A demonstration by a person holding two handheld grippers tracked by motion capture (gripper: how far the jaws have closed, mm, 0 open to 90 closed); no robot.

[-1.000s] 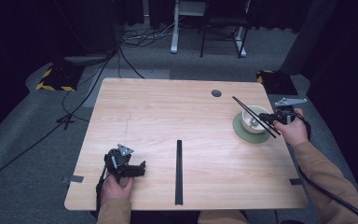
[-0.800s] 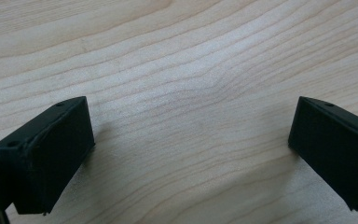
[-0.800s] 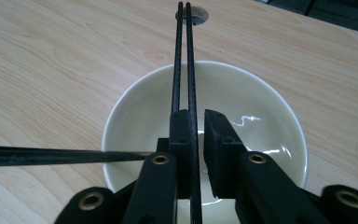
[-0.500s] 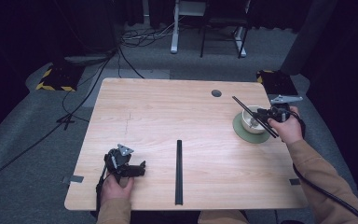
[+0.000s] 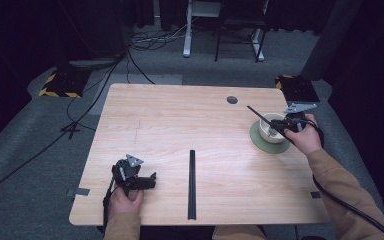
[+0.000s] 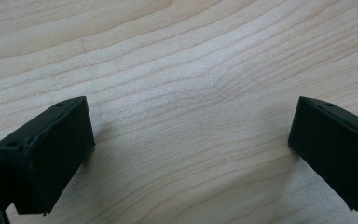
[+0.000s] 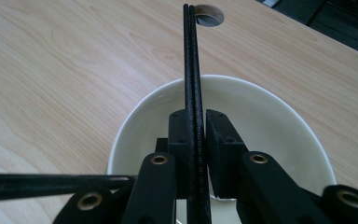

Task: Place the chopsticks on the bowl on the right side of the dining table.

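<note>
Evidently mid-task, the right gripper clenched 2 black chopsticks above the white ceramic bowl at frame right, placement pending, while the left gripper rested released.

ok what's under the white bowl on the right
The white bowl sits on a green plate, whose rim shows around it. The plate's middle is covered by the bowl. The right tool holds black chopsticks above the bowl.
</note>
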